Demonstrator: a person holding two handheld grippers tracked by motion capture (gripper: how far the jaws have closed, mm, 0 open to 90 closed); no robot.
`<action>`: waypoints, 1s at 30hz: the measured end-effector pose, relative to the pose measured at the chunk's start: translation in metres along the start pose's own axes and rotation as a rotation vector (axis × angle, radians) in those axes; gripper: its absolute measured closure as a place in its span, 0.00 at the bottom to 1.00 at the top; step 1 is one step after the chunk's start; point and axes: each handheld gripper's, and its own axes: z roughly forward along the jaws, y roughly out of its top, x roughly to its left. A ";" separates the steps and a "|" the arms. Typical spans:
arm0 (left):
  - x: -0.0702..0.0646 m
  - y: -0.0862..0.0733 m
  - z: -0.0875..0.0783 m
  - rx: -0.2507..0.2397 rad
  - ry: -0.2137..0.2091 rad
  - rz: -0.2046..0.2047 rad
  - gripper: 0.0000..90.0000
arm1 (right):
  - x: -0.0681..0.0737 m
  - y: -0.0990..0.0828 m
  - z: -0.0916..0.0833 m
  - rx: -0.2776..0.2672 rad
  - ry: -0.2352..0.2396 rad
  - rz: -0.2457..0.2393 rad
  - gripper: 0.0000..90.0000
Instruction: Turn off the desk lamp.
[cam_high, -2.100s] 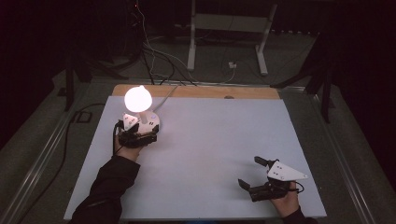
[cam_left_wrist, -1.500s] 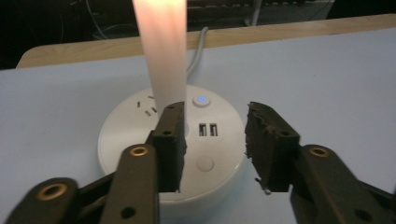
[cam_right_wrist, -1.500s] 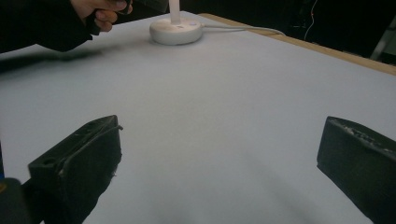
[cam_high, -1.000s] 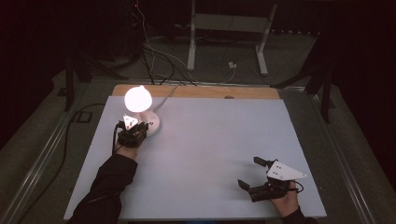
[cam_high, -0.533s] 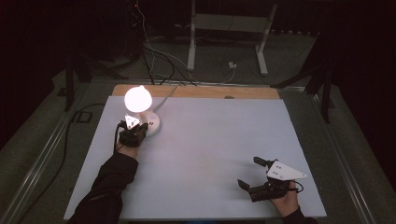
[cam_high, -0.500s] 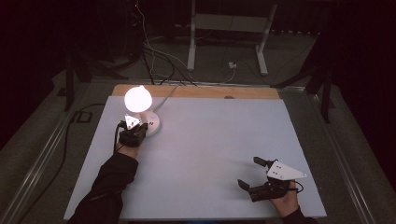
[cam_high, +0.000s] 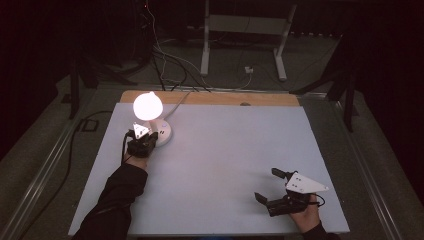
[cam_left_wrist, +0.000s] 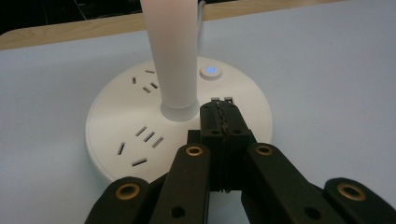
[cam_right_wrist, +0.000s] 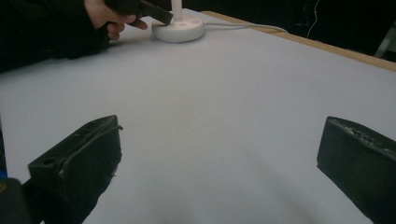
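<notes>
The room is dark, and a pale grey table top (cam_high: 225, 165) lies under the glow of a small white desk lamp (cam_high: 148, 107) that stands near its far left corner. The lamp has a round base (cam_left_wrist: 116, 121) with socket slots in it and a small button (cam_left_wrist: 210, 71) that shines blue. A white stem (cam_left_wrist: 171, 56) rises from the middle of the base, and a white cable (cam_right_wrist: 243, 26) goes from the base toward the wooden edge (cam_high: 220, 98) at the back.

The left gripper (cam_left_wrist: 221, 115) is at the lamp. Its jaws are pressed together with nothing between them, and the tips rest over the top of the base, just beside the stem and below the lit button.

The right gripper (cam_high: 272, 186) is well apart from the lamp, near the front right corner. Its jaws are spread wide over the bare table, and they hold nothing. The person's dark sleeve (cam_high: 117, 200) comes in from the front left.
</notes>
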 end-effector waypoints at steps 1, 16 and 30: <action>0.000 0.000 0.000 0.002 0.004 0.007 1.00 | 0.000 0.000 0.000 0.000 0.000 0.001 0.00; -0.003 0.004 -0.004 -0.011 0.004 0.018 1.00 | 0.001 -0.001 0.002 0.012 0.004 -0.007 0.00; -0.002 0.020 -0.021 -0.066 -0.014 0.002 1.00 | 0.001 0.000 0.001 0.008 0.001 0.000 0.00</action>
